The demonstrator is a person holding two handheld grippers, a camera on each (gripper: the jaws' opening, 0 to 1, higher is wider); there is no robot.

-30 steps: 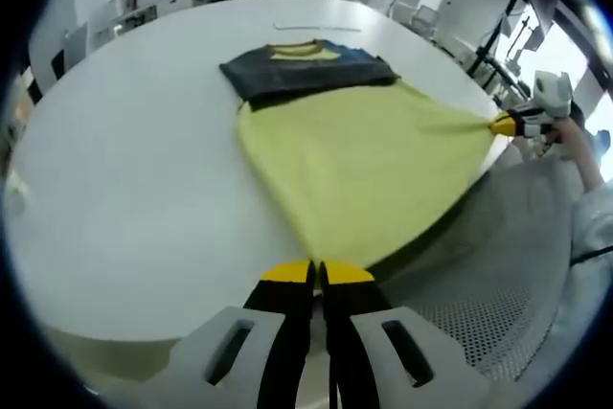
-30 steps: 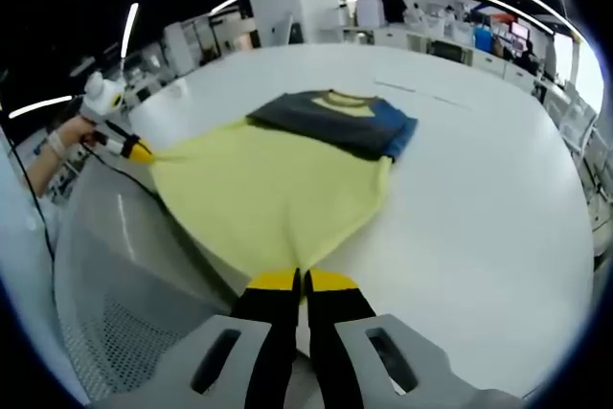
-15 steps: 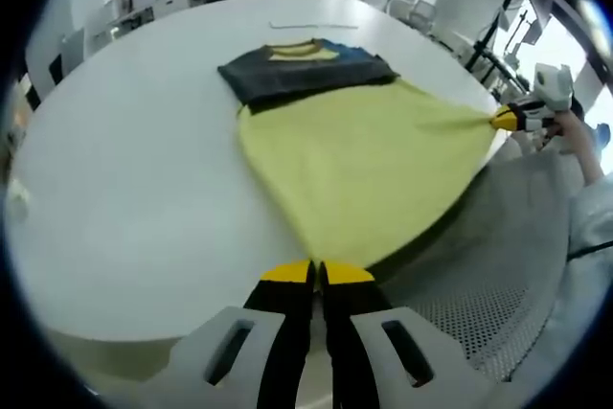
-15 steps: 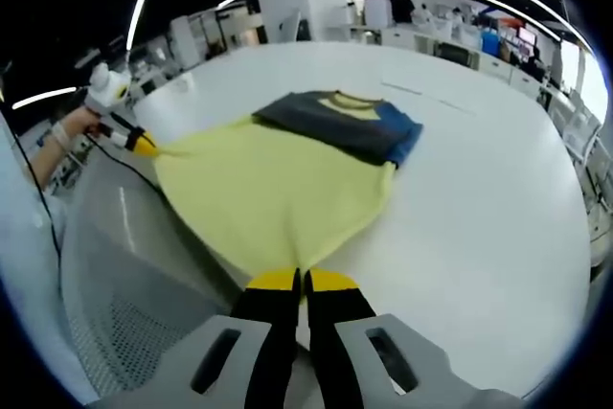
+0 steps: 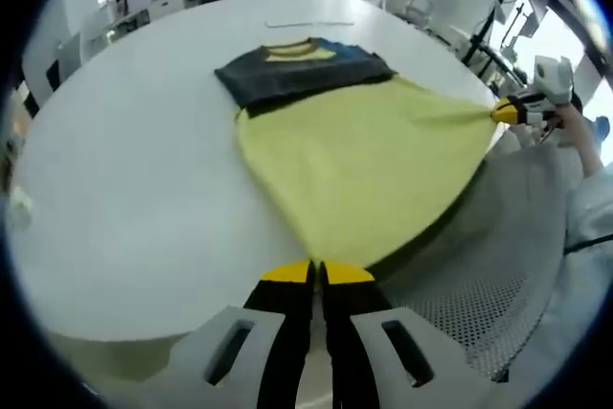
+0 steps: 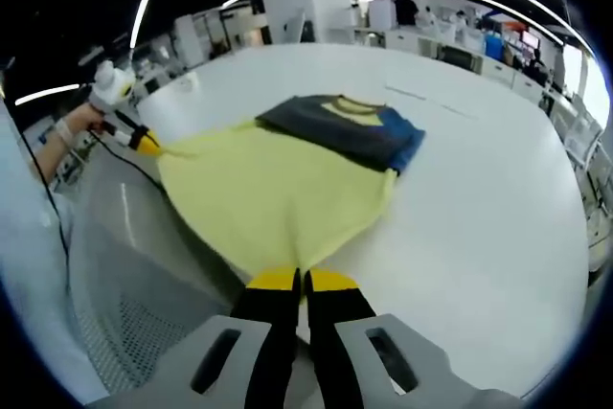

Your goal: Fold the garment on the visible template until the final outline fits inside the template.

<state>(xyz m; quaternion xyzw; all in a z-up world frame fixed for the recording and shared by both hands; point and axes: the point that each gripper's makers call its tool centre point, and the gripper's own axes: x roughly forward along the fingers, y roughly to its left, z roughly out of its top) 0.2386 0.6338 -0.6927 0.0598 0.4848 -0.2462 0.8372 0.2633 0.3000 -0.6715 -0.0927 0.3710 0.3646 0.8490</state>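
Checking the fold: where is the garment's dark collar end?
In the left gripper view the dark collar end lies on the white table, at the garment's far end, opposite both tongs.

No readable text, labels, brands, numbers or signs appear in either gripper view; the scene's surfaces carry no lettering that can be made out.

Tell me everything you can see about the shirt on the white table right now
The shirt is soft knit fabric: a pale yellow body, a dark grey upper part with blue at one side and a yellow collar. Its dark top lies folded flat on the white table. The yellow hem end is stretched taut off the table's edge, pinched at one corner by the left gripper and at the other by the right gripper, both shut on it.
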